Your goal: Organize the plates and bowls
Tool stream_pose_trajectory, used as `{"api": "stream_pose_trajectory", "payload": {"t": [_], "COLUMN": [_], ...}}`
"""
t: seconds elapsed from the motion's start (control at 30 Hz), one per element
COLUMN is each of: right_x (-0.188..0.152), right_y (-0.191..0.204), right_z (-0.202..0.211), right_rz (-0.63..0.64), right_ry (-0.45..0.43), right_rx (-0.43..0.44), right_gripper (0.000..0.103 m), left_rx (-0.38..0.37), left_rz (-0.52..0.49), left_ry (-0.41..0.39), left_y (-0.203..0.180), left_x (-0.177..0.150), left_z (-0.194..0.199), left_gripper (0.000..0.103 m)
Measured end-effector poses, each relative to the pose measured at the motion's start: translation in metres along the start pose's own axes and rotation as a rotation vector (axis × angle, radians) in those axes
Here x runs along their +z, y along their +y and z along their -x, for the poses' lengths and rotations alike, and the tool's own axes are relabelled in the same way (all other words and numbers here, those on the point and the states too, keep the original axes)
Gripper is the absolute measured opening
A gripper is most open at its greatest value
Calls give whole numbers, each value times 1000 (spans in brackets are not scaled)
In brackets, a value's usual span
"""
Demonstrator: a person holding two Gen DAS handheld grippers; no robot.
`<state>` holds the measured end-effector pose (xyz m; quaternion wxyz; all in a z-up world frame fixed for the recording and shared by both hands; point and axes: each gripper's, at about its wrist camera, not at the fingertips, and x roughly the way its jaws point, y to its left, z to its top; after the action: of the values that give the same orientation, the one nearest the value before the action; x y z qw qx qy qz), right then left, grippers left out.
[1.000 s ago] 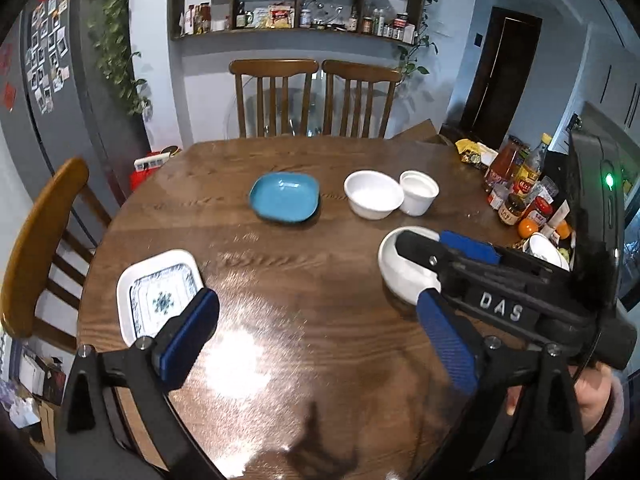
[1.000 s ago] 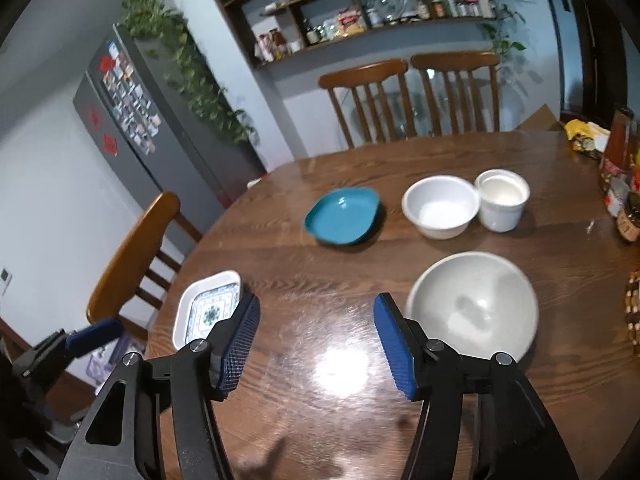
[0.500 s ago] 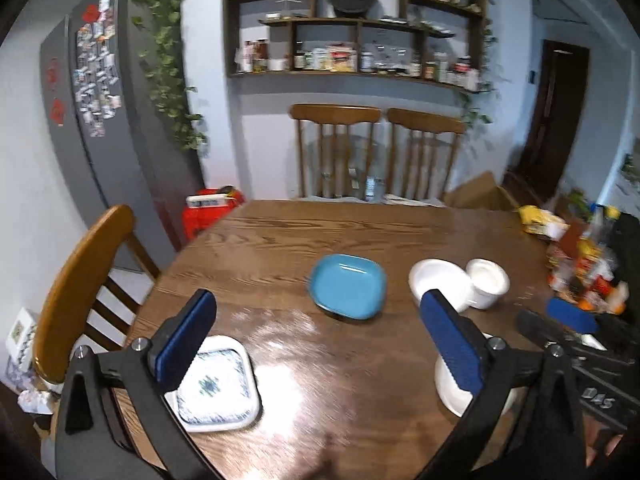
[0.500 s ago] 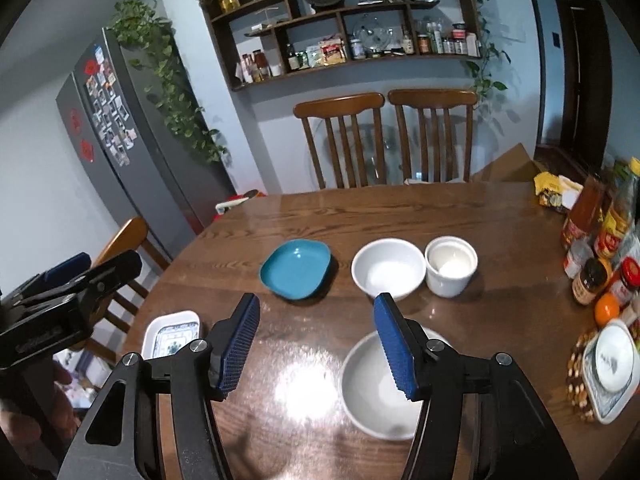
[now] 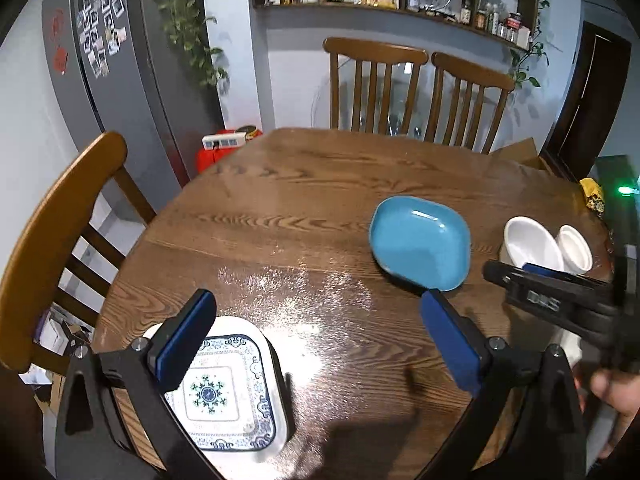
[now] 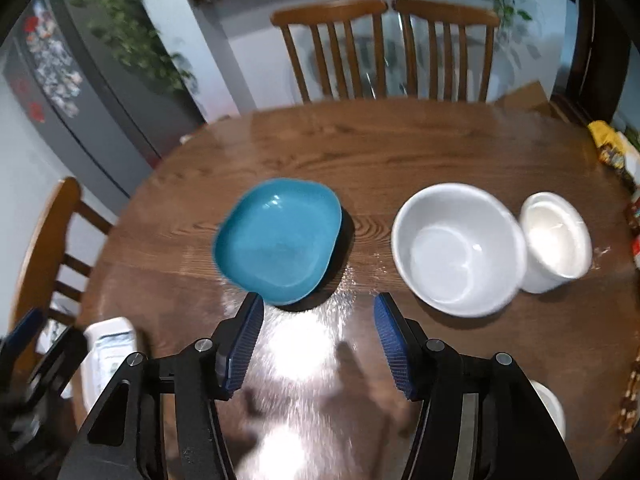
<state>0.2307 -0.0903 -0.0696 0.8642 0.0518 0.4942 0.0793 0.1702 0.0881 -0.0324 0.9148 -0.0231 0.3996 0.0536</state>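
A blue squarish plate [image 6: 280, 240] lies mid-table; it also shows in the left wrist view [image 5: 422, 242]. A white bowl [image 6: 458, 250] and a white cup [image 6: 556, 242] stand to its right. A white square plate with a blue pattern [image 5: 224, 392] lies at the near left edge. My left gripper [image 5: 316, 340] is open and empty, its left finger over the patterned plate. My right gripper [image 6: 318, 344] is open and empty, just in front of the blue plate.
The round wooden table [image 5: 304, 208] has two chairs [image 5: 416, 92] at the far side and one chair [image 5: 52, 232] at the left. A larger white bowl's rim [image 6: 550, 408] shows at the right. Jars and packets [image 6: 612, 152] crowd the right edge.
Both grippers have moved forward and lower over the table. The left now sits over the patterned plate; the right has closed in on the blue plate. Both stay open.
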Motion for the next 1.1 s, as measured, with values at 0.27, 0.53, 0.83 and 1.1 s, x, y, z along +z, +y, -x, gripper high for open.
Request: {"api": "stream_pose_trajectory", "payload": {"t": [0.27,0.53,0.83,1.1], "right_x": [12,-3,-85,-120], "right_y": [8,10,6,-4], "right_z": [-56,-40,-2,19], "right_rz": [-11,53,84,79], "right_ry": [37,20,75,92], "right_rx": [-121,-94,-26,23], "right_gripper": [34,7,6,6], "left_rx": [-25,-70,-99,-131], "left_rz": [-2,-30,-140,-149], "left_ry": [43,115,273,382], "left_y": [0,-7,-38,-45], "left_x": [-1,-9,-40,-74], "left_z": [-32,-51,-67,-67], "left_gripper": [102,101,73,35]}}
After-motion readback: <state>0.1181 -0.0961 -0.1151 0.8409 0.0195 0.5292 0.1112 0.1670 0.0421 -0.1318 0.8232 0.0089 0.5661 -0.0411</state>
